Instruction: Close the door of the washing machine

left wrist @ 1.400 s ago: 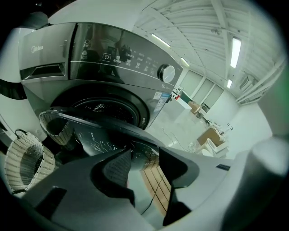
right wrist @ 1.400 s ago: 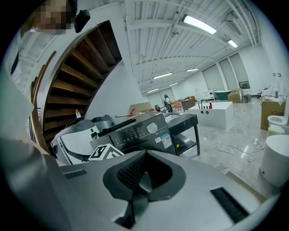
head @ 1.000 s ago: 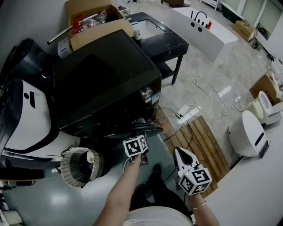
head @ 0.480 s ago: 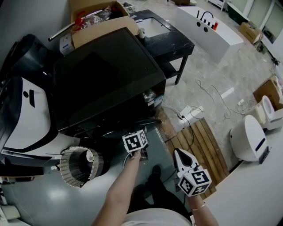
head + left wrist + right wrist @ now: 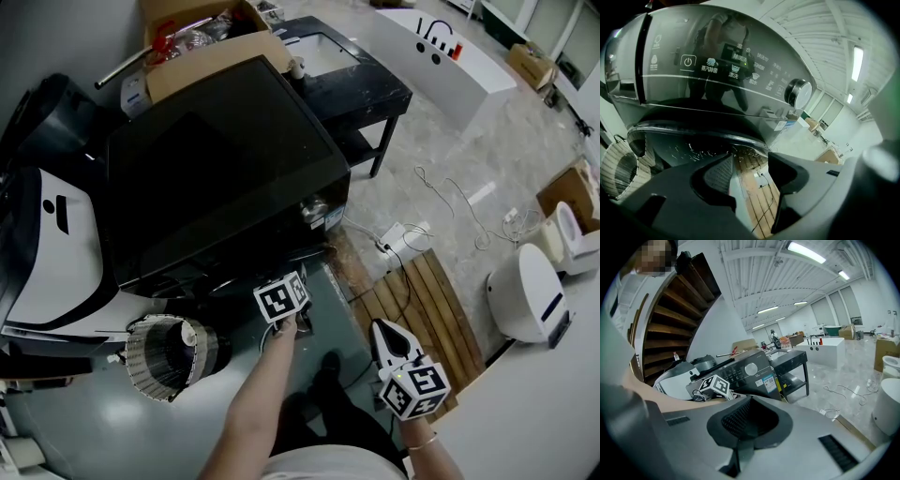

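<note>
The black washing machine (image 5: 216,159) fills the upper left of the head view. My left gripper (image 5: 291,281) is at its front lower edge. In the left gripper view the round dark door (image 5: 689,143) sits under the control panel (image 5: 731,70) and lies against the front; whether it is latched I cannot tell. The left gripper (image 5: 750,161) points at the door's rim, its jaws opening, with only floor in the gap between them. My right gripper (image 5: 386,333) hangs lower right, away from the machine, jaws together on nothing. The machine (image 5: 750,373) lies beyond the right gripper (image 5: 743,427).
A wicker basket (image 5: 169,352) lies on the floor left of my left arm. A wooden slat board (image 5: 427,309) and a power strip with cables (image 5: 394,239) are on the right. Behind the machine are a black table (image 5: 361,89) and a cardboard box (image 5: 202,47).
My left gripper has slid a little to the left along the machine's front. The door edge that stuck out beside it now lies closer to the machine. The right gripper barely shifted.
</note>
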`<state>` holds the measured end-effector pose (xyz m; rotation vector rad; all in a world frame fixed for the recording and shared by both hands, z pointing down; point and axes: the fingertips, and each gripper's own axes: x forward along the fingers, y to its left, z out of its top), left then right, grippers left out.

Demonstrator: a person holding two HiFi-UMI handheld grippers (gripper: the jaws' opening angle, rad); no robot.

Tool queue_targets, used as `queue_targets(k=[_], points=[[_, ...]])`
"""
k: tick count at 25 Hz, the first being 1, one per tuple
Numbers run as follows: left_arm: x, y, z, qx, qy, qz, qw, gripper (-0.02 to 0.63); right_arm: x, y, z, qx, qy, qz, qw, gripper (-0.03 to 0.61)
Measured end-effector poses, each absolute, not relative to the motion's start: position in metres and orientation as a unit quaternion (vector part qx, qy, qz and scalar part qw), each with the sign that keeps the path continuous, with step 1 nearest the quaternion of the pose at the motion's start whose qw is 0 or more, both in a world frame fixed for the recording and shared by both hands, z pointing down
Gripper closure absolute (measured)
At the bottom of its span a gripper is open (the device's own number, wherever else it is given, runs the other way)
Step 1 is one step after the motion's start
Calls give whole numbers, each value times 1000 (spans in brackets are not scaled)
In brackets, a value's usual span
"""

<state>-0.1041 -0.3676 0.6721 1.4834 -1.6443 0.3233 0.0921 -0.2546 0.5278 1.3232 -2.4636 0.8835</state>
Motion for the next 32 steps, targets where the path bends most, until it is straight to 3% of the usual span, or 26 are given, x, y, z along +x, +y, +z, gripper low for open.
queue_targets(k=[32], points=[[-80, -332, 656, 633, -631, 148, 423, 344, 111, -229, 512, 467, -828, 296, 87, 572]])
